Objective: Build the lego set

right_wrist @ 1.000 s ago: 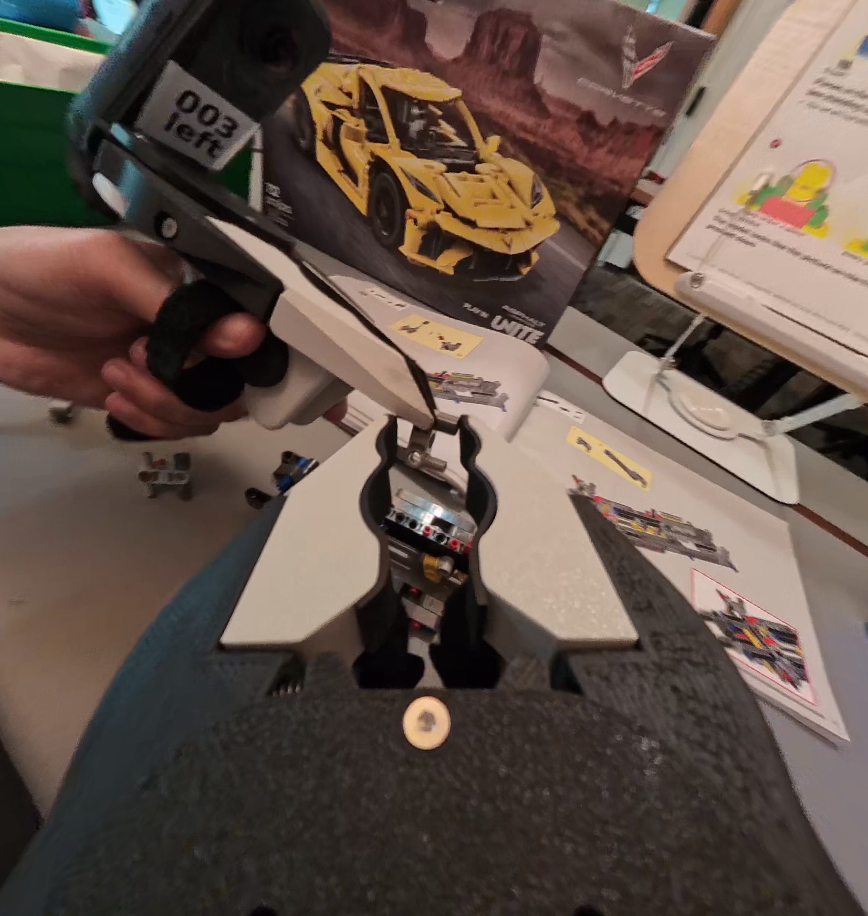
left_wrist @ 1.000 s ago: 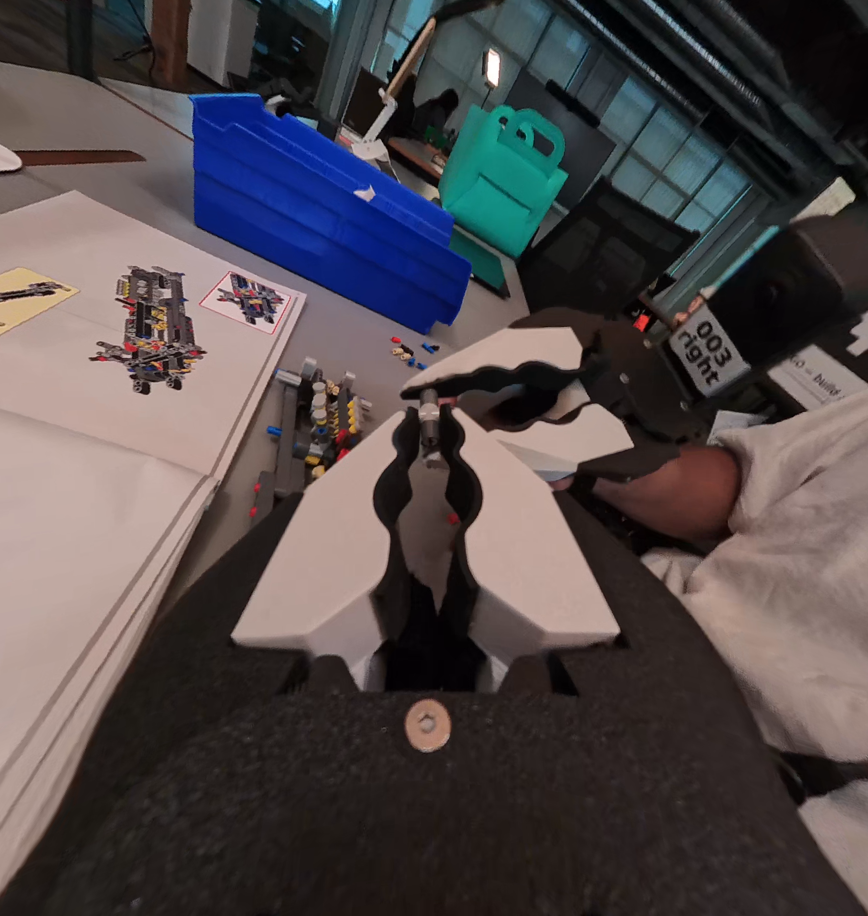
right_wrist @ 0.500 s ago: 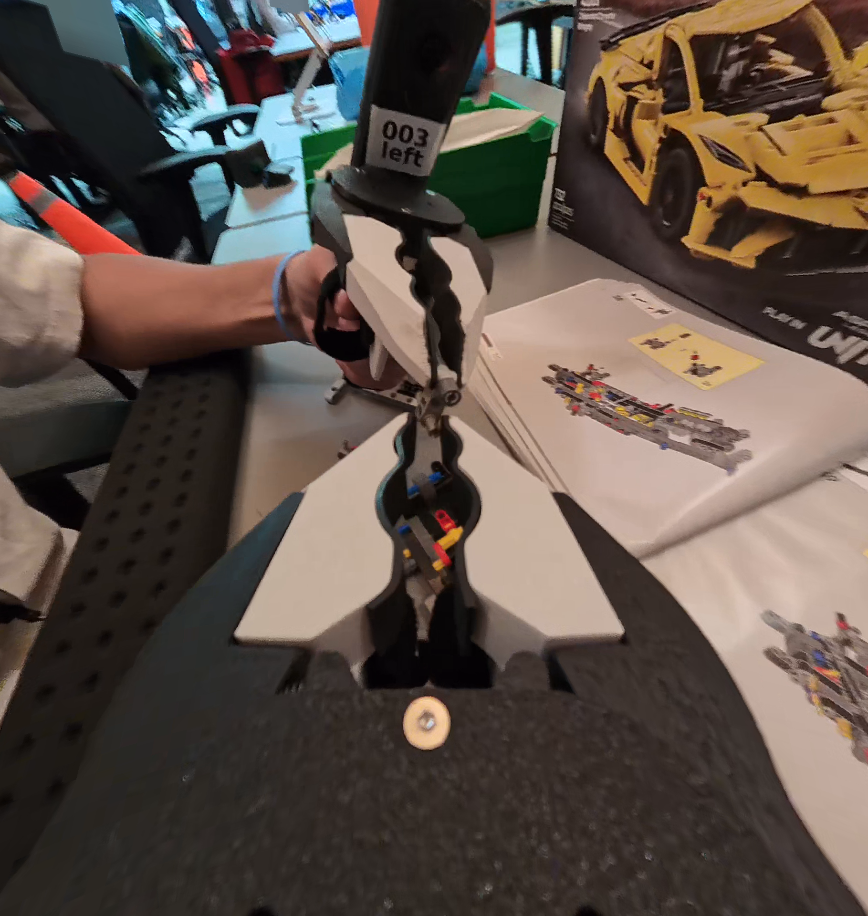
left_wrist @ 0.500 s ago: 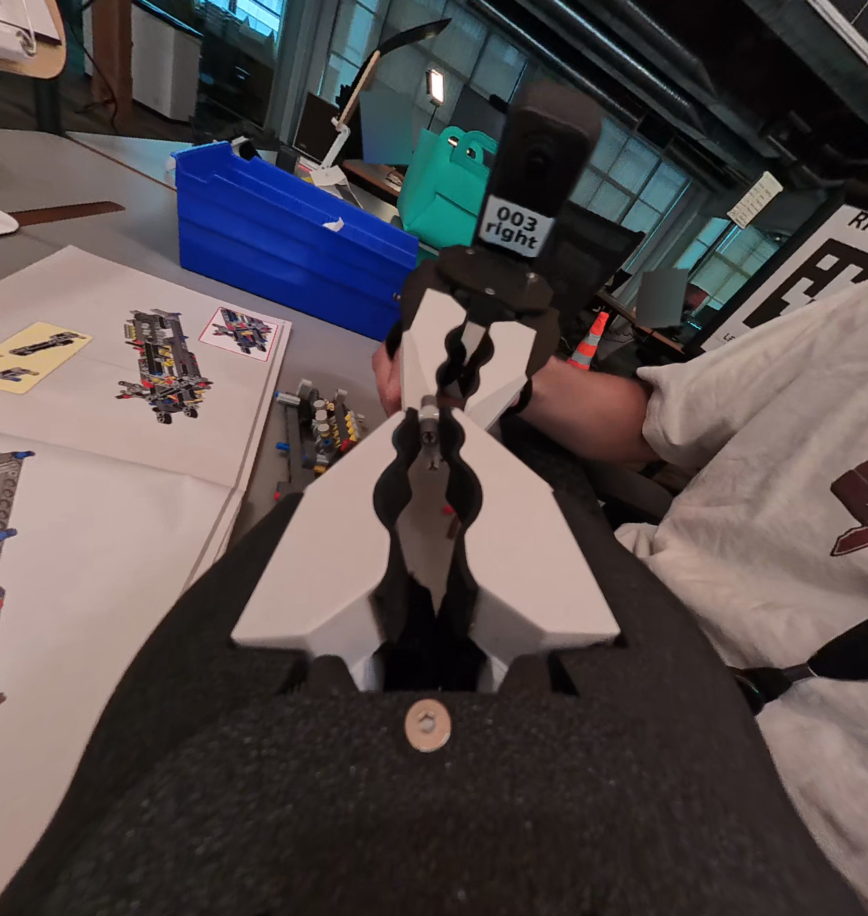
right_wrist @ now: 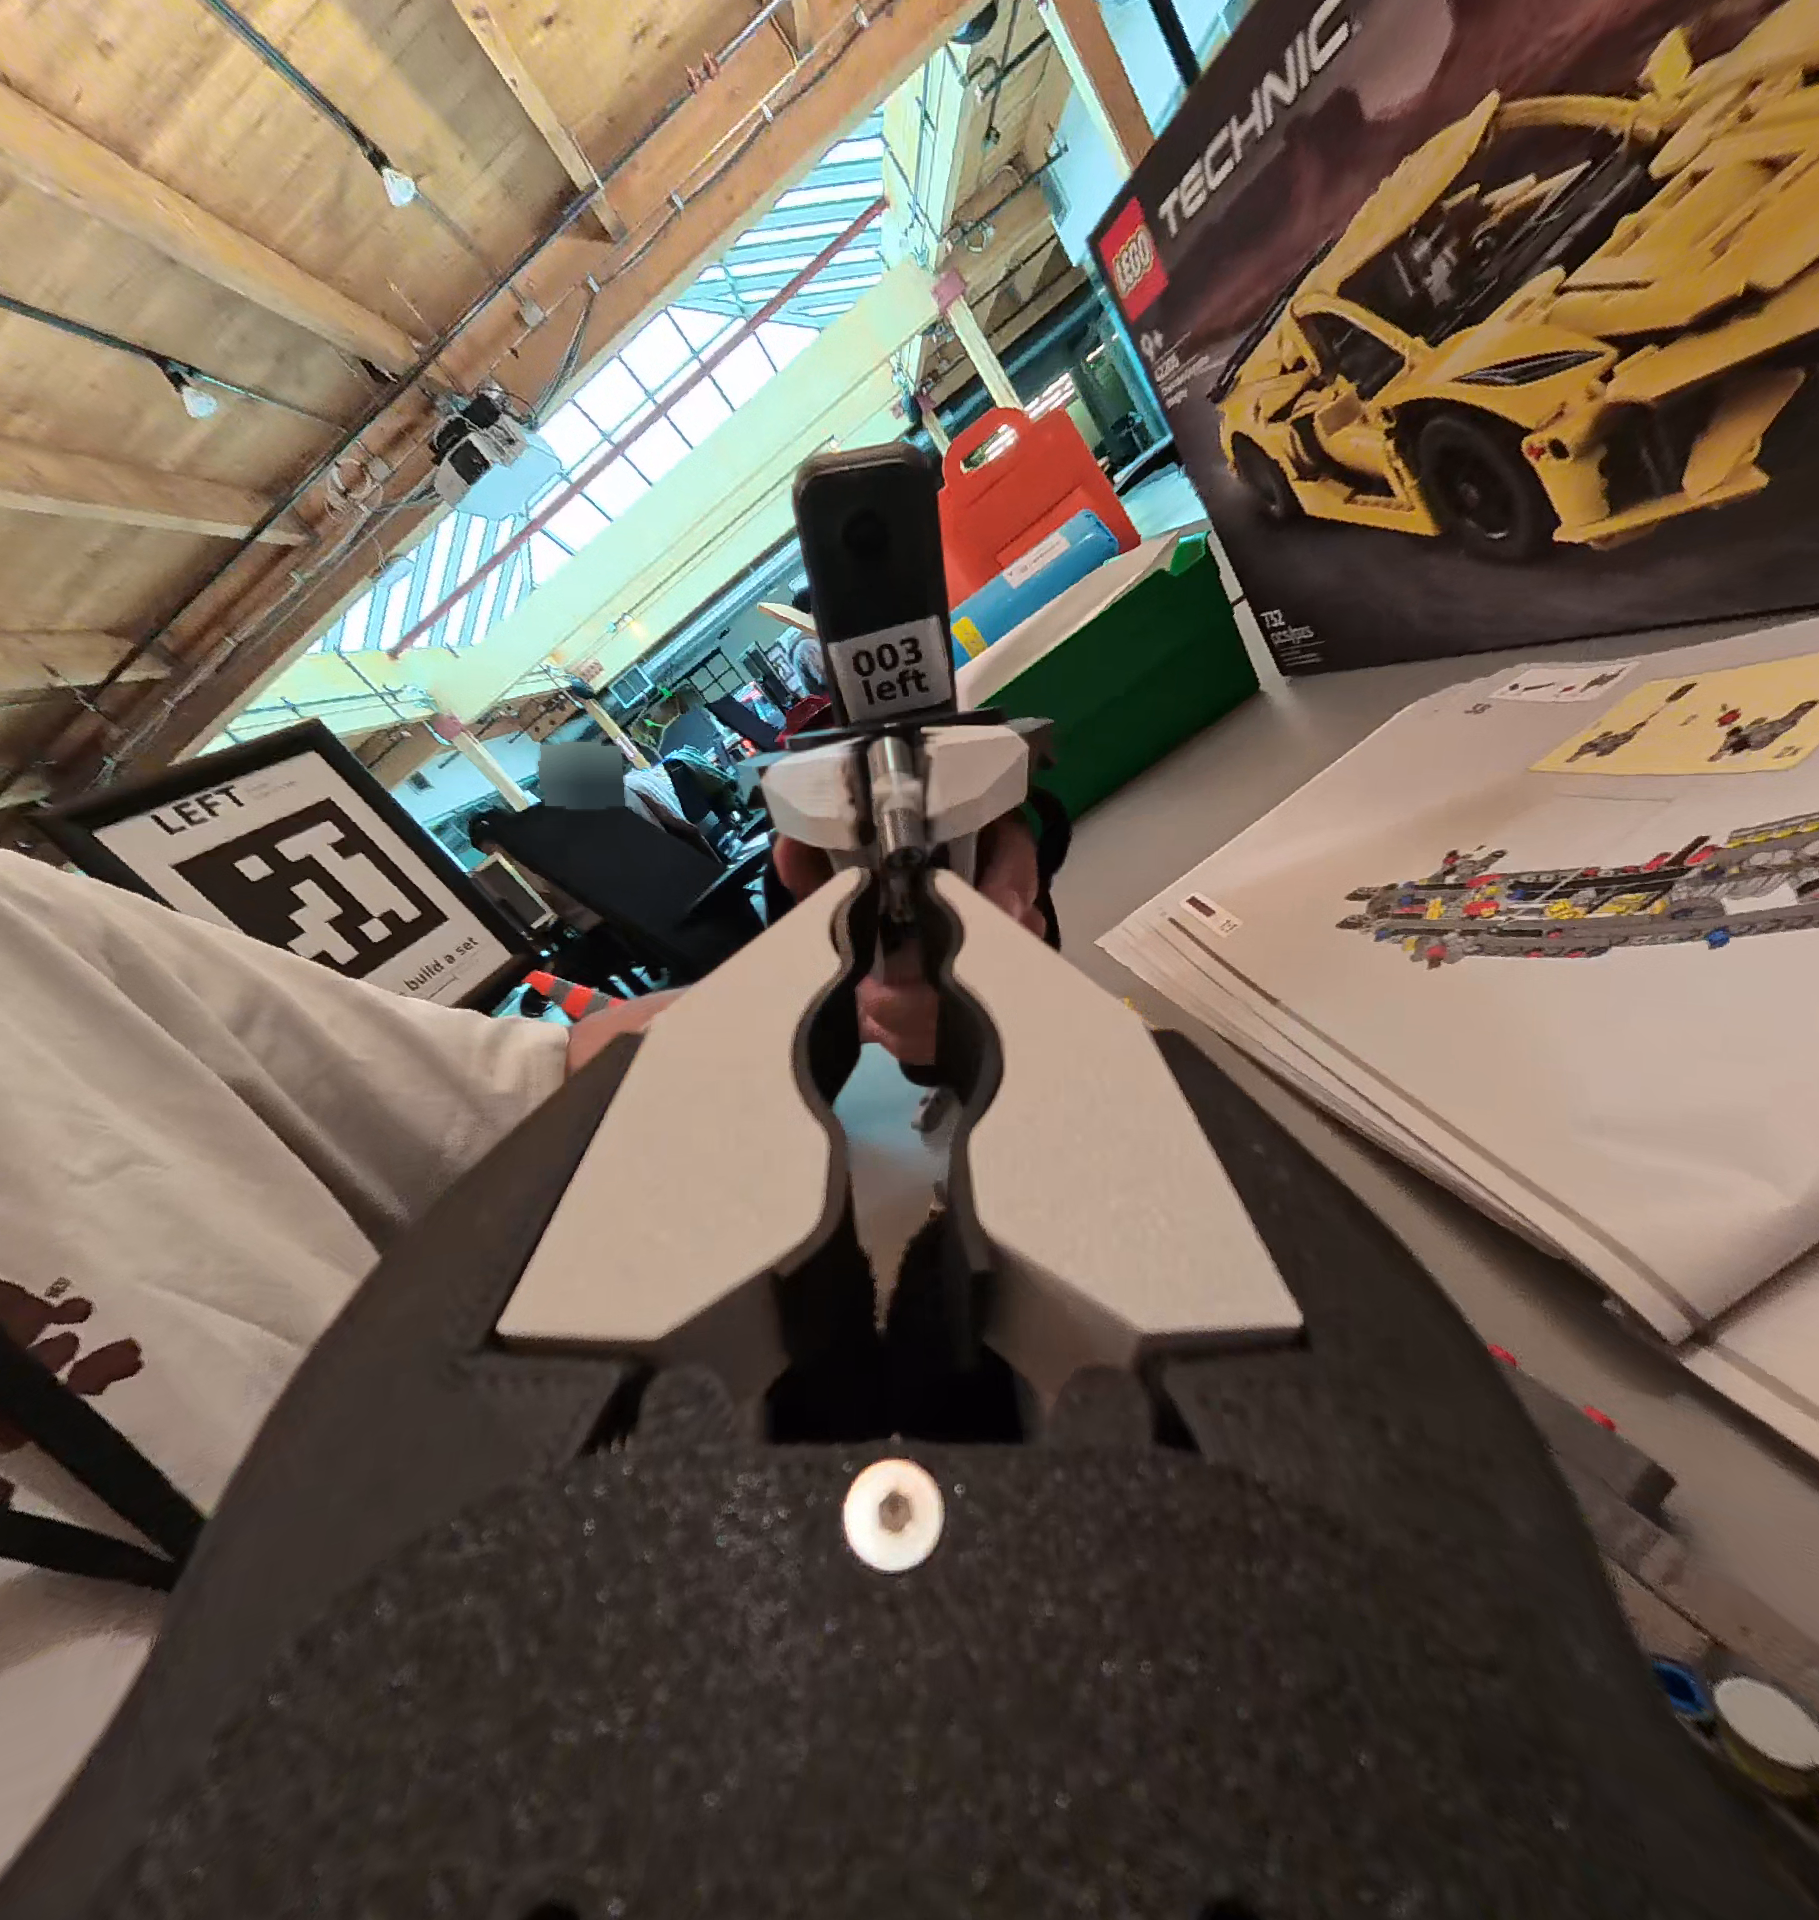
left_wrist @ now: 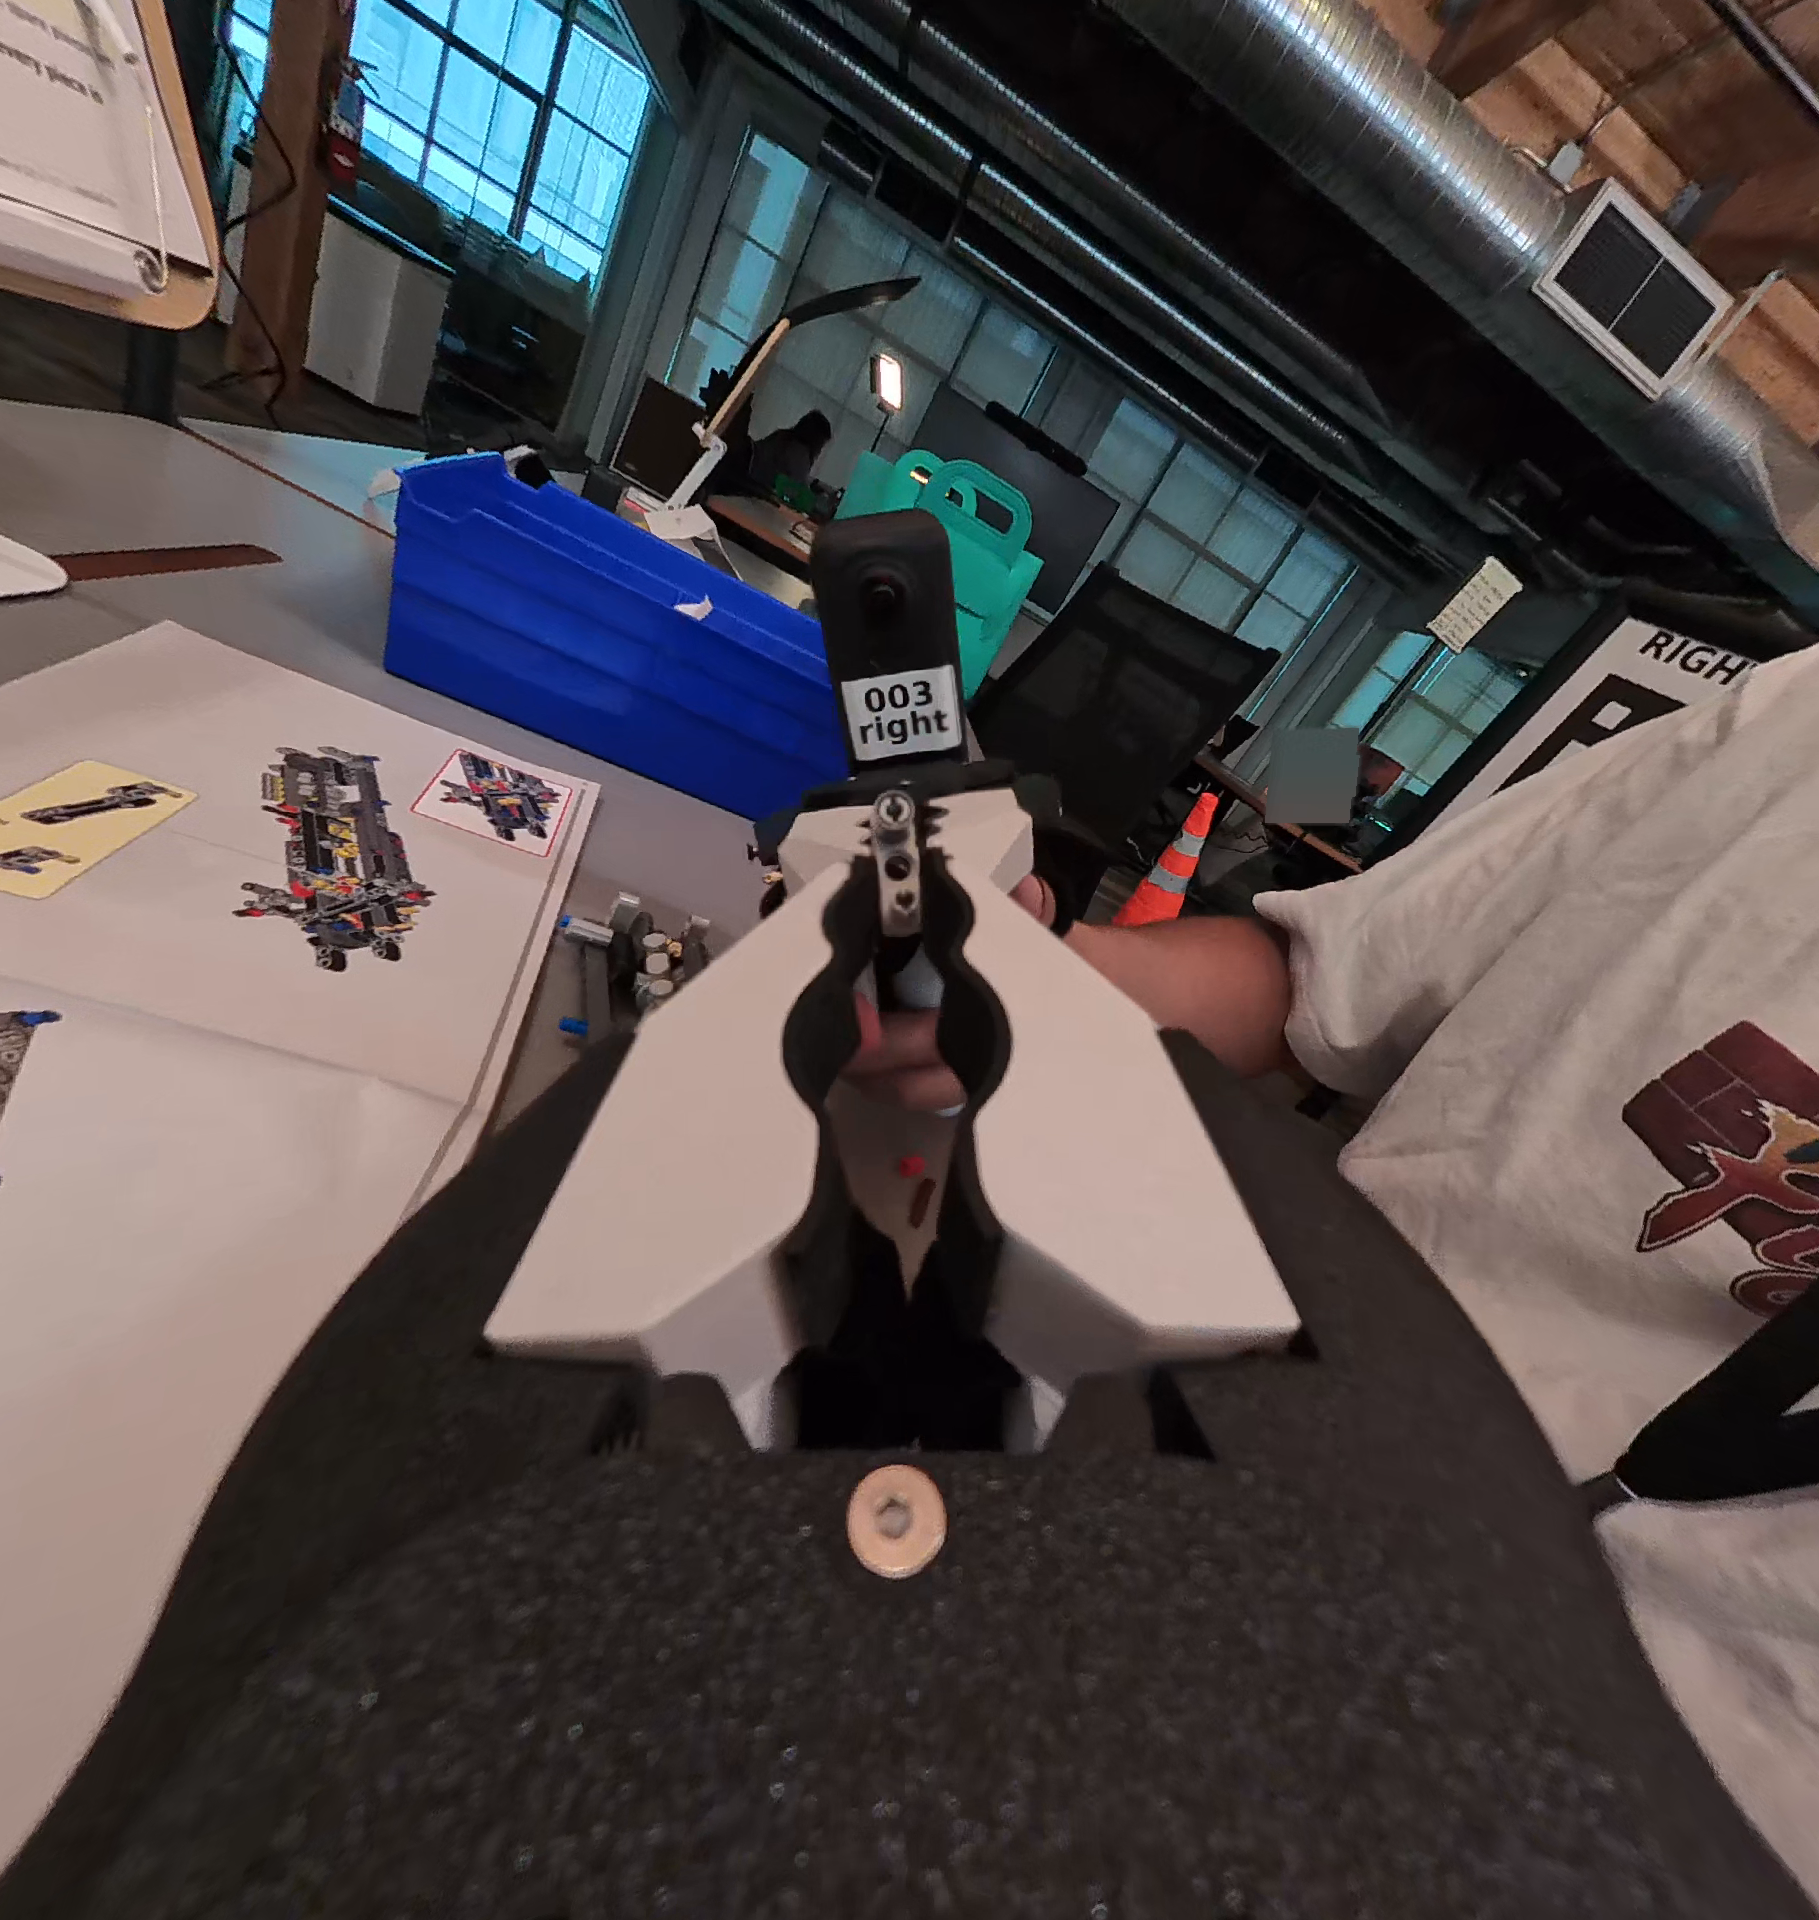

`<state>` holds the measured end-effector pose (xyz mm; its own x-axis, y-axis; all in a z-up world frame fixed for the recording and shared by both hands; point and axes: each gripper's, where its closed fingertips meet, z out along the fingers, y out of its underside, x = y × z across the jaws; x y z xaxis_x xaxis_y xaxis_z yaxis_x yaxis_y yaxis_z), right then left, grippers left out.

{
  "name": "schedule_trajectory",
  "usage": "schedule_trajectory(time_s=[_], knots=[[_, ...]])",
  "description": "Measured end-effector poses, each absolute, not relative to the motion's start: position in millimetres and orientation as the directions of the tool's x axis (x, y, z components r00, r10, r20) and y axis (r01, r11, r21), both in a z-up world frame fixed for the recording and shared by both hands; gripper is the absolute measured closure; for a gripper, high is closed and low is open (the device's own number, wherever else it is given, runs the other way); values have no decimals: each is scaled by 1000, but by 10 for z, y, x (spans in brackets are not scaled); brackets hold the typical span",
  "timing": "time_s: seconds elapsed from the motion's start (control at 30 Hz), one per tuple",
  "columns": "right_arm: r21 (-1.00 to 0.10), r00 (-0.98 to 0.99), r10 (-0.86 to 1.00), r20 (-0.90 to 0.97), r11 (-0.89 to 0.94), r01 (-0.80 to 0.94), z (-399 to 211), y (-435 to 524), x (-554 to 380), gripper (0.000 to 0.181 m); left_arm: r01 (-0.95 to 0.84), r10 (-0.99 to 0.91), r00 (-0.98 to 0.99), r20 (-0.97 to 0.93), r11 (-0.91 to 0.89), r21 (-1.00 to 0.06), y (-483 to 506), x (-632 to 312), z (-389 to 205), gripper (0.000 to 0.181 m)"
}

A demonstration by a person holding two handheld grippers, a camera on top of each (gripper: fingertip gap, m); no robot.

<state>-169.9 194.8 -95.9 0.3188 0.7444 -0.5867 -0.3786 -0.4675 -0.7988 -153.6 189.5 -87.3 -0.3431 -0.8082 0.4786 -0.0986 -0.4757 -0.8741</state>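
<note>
My left gripper (left_wrist: 899,896) is shut on a small grey lego piece (left_wrist: 897,875) with holes in it and holds it up above the table. My right gripper (left_wrist: 900,826) faces it head-on, tip to tip, and its white fingers (left_wrist: 996,831) close on the far end of the same piece. In the right wrist view my right gripper (right_wrist: 897,896) is shut at the piece's near end. The grey piece (right_wrist: 901,805) runs on into the left gripper (right_wrist: 897,777) beyond. A hand shows behind each gripper.
An open instruction booklet (left_wrist: 261,966) lies on the grey table; it also shows in the right wrist view (right_wrist: 1507,1039). A partly built lego assembly (left_wrist: 643,961) lies beside it. A blue bin (left_wrist: 593,655), a green bin (right_wrist: 1123,665) and the set's box (right_wrist: 1507,312) stand behind. Both grippers' tips are close together, under 4 cm apart.
Both grippers have risen and tilted up, and the right one has swung round to face the left head-on. They stay tip to tip on the grey piece.
</note>
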Motion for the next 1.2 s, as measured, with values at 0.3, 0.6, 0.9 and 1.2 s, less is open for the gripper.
schedule_trajectory(time_s=[0.3,0.6,0.9,1.2], knots=[[-893,439,779,-447,-418,-167,-1191,1930,-1578,158,-190,-855,-298,425,-383,-904,1894,-1543,-1029,175],[-892,383,807,-450,-421,-162,-1166,1839,-1532,170,-300,-861,-311,402,-313,-901,1708,-1486,-1234,175],[-904,378,821,-428,-383,-190,-1085,1817,-1556,175,-257,-866,-320,385,-312,-915,1725,-1508,-1130,175],[-835,306,800,-516,-391,-386,-846,1890,-1348,176,-216,-878,-319,357,-299,-929,1704,-1467,-1097,161]])
